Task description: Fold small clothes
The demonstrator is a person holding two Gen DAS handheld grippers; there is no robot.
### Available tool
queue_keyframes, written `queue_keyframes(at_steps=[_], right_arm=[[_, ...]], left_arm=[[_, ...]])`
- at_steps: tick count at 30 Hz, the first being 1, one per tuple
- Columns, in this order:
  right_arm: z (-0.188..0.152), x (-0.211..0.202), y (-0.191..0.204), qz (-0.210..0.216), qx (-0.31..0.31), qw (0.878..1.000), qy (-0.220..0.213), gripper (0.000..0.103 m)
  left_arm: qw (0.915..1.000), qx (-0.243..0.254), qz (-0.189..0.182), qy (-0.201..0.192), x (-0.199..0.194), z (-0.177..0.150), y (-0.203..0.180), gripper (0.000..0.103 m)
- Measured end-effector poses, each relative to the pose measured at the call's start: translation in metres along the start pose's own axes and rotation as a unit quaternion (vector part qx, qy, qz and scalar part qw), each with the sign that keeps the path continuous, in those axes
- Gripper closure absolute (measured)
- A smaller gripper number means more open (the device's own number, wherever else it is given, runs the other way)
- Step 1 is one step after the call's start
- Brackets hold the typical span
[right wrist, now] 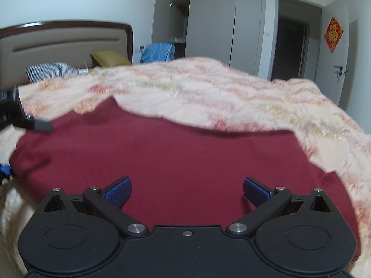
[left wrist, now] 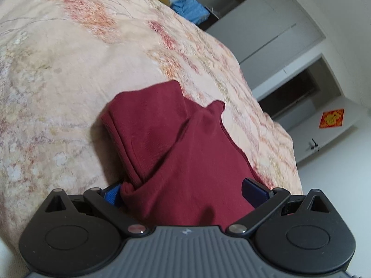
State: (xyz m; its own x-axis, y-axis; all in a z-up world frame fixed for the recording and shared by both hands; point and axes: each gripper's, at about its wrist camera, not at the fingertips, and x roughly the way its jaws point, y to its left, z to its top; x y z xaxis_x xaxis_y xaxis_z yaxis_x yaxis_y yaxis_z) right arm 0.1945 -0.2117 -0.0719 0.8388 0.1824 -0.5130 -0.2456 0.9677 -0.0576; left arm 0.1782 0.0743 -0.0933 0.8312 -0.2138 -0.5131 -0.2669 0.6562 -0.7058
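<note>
Both tools gape wide: left tool [left wrist: 185,191] straddles maroon garment [left wrist: 176,143], unclamped; right tool [right wrist: 187,191] hovers over it on the floral bedspread [right wrist: 231,92]; door's red paper sign [right wrist: 333,34] bears one gold character.

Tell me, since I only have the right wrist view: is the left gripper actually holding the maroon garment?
Observer: The left gripper is wide open, with bunched maroon garment lying between its fingers, not pinched.
Operator: Is the cloth flat there?
Observer: No. The left wrist view shows a folded hem edge doubled over on the floral blanket.
Operator: And the right gripper?
Observer: The right gripper is open too, above flat cloth.
</note>
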Motion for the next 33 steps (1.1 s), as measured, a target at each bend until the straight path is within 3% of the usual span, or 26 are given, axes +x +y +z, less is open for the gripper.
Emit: queue_keyframes(at_steps=[2,7,14,20,27,33], right_arm=[[-0.012,0.008,-0.001,-0.001,0.008,1.000,0.010,0.001],[-0.029,0.008,0.000,-0.002,0.021,0.999,-0.025,0.000],[-0.035,0.009,0.000,-0.004,0.022,0.999,-0.045,0.000],[-0.033,0.009,-0.002,-0.001,0.025,0.999,-0.040,0.000],[-0.022,0.010,-0.004,0.007,0.023,1.000,-0.010,0.000],[-0.010,-0.004,-0.021,0.024,0.027,0.999,0.005,0.001]], left_arm=[[0.9999,0.000,0.005,-0.011,-0.001,0.000,0.001,0.009],[0.9993,-0.010,0.021,-0.031,0.000,0.004,0.004,0.032],[0.9990,-0.009,0.022,-0.037,0.005,0.007,0.005,0.043],[0.9989,-0.012,0.027,-0.036,0.015,0.012,-0.001,0.064],[0.9971,0.043,0.047,-0.043,0.010,0.015,-0.025,0.080],[0.9860,0.152,0.034,-0.060,0.000,0.012,-0.076,0.083]])
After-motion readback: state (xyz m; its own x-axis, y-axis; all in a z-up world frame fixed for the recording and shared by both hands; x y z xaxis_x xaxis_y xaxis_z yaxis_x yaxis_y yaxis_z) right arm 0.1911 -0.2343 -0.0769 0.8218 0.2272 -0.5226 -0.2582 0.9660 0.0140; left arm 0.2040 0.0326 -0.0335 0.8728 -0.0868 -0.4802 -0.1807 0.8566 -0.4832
